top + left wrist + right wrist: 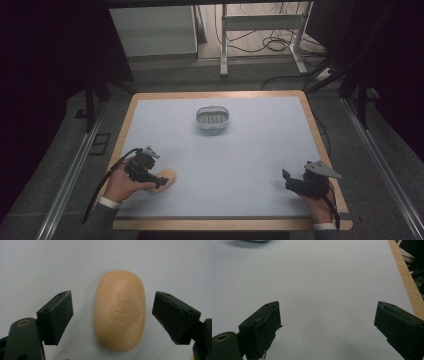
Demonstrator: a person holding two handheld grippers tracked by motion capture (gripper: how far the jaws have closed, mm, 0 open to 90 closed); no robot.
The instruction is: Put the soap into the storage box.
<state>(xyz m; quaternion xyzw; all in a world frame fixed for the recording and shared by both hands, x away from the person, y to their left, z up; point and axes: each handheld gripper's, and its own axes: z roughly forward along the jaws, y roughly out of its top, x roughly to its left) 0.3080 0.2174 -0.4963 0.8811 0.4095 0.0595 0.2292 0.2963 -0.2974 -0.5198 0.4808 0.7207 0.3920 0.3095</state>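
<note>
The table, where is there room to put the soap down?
Most of the table is bare: the wide middle between the soap dish and the near edge, and both far corners. It is crowded only at the near left, where the left hand-held gripper straddles the soap, and near right by the right hand-held gripper.

We see a dim, slightly soft high view with black edges, while both gripper views are evenly lit.

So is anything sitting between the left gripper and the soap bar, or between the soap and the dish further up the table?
Nothing visible. The left gripper stands open with the soap bar between its jaws, pads clear of both sides. From there to the soap dish only bare table shows.
</note>
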